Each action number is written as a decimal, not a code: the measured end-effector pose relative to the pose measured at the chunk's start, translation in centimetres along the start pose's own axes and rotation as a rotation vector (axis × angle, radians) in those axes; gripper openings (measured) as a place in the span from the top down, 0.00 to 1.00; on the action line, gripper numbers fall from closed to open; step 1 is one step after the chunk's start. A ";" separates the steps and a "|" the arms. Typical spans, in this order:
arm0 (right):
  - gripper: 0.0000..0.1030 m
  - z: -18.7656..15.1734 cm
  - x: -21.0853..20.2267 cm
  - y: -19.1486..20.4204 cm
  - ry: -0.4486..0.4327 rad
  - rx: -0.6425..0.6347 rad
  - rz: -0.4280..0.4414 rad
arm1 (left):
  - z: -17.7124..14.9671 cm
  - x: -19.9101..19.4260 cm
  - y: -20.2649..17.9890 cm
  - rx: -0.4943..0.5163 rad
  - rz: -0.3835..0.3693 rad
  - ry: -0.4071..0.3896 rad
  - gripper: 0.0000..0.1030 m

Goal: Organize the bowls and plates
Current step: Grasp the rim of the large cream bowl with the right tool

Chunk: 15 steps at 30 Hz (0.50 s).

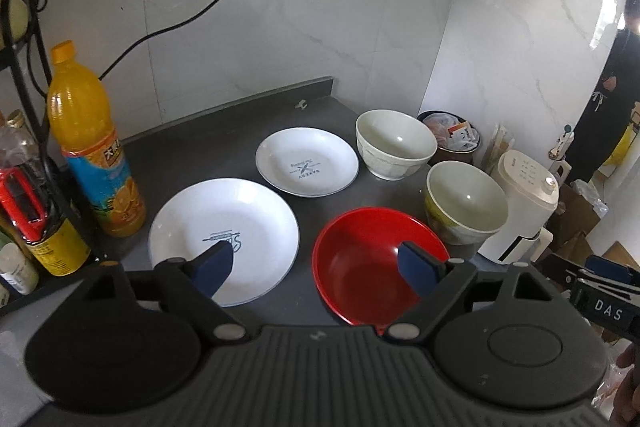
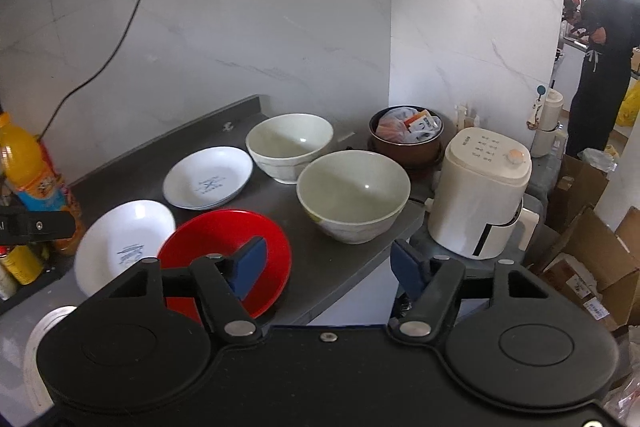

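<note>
On the grey counter lie a large white plate, a smaller white plate, a red dish and two cream bowls, one at the back and one nearer the edge. My left gripper hovers open above the gap between the large plate and the red dish. My right gripper is open too, over the counter's front edge, with the red dish to its left and the nearer bowl ahead. Nothing is held.
An orange juice bottle and a rack of bottles stand at the left. A white appliance and a brown pot of packets sit right of the counter. Cardboard boxes are on the floor. A person stands far right.
</note>
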State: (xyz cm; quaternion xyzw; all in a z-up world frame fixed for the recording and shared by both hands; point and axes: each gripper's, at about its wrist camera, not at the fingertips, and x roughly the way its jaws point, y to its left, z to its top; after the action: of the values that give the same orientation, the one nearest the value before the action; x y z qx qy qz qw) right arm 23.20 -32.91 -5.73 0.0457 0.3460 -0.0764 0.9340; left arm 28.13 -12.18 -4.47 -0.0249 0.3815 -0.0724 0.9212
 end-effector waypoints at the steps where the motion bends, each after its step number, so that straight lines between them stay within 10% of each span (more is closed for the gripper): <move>1: 0.35 0.1 0.3 -0.1 0.004 -0.001 -0.002 | 0.2 0.4 0.0 -0.006 -0.001 0.005 0.16; 15: 0.43 2.8 6.8 -3.8 0.043 0.006 0.046 | 3.4 6.4 -4.8 -0.027 0.043 0.033 0.30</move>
State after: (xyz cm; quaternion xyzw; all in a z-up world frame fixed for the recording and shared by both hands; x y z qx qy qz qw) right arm 29.41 -37.81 -8.15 0.0580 0.3645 -0.0550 0.9278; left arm 34.44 -17.88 -6.09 -0.0280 0.3982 -0.0476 0.9156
